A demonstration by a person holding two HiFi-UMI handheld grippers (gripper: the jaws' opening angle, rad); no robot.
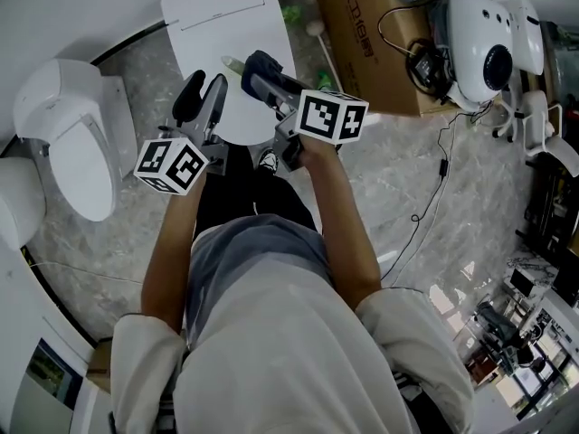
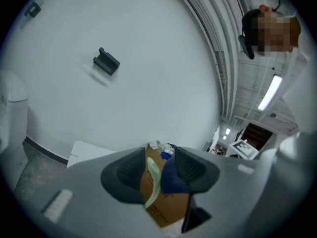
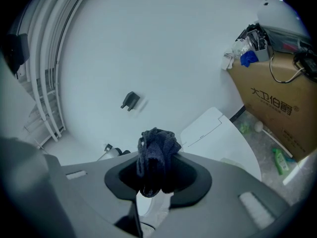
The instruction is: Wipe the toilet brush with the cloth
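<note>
While above the toilet lid (image 1: 217, 12) (cluttered box (image 1: 362, 39) nearby), left gripper (image 1: 206, 87) tight on brush (image 2: 152, 180), right gripper (image 3: 157, 180) tight on cloth (image 3: 157, 150)

The left gripper (image 1: 203, 98) and right gripper (image 1: 264, 78) hang side by side above a toilet lid (image 1: 217, 16). The brush (image 2: 152, 182) is between the left one's jaws and the cloth (image 3: 157, 155) is in the right one's, just right of the brush. A second toilet (image 1: 72, 143) stands to the left. Right of the lid a bottle (image 3: 279, 161) lies on the floor before a box (image 1: 362, 43) — further right, a machine (image 1: 484, 52), with cables (image 1: 434, 197) on the floor before it.
</note>
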